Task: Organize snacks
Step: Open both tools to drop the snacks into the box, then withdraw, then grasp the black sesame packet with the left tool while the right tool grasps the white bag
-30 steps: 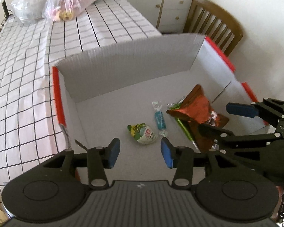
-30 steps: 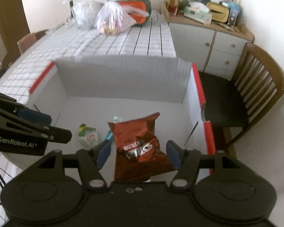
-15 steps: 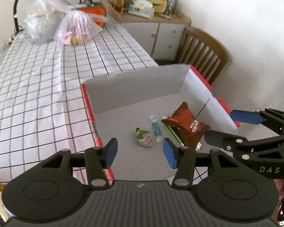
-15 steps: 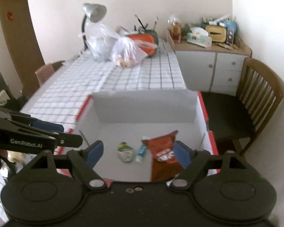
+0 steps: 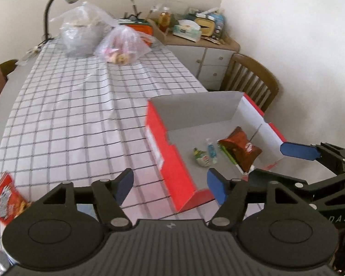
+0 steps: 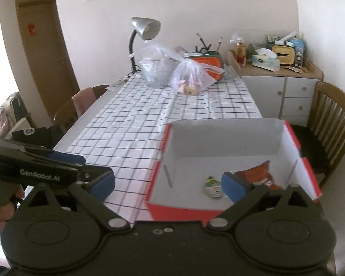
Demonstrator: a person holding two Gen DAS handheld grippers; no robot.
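Red cardboard box (image 5: 172,172) sits on the checked surface (image 5: 80,115), ahead and to the right of the left gripper (image 5: 170,184), whose fingers have just been opening with nothing between them; inside lie a brown snack bag (image 5: 241,148), a blue candy (image 5: 211,151) and a green packet (image 5: 202,157); the right gripper (image 6: 168,184) has likewise just spread wide, empty; a red snack packet (image 5: 4,200) lies left of the left fingers.

We see a crumpled red-brown chip bag (image 5: 240,148), blue candy (image 5: 211,150) and green-white packet (image 5: 202,157) lying in the red box (image 5: 172,163)
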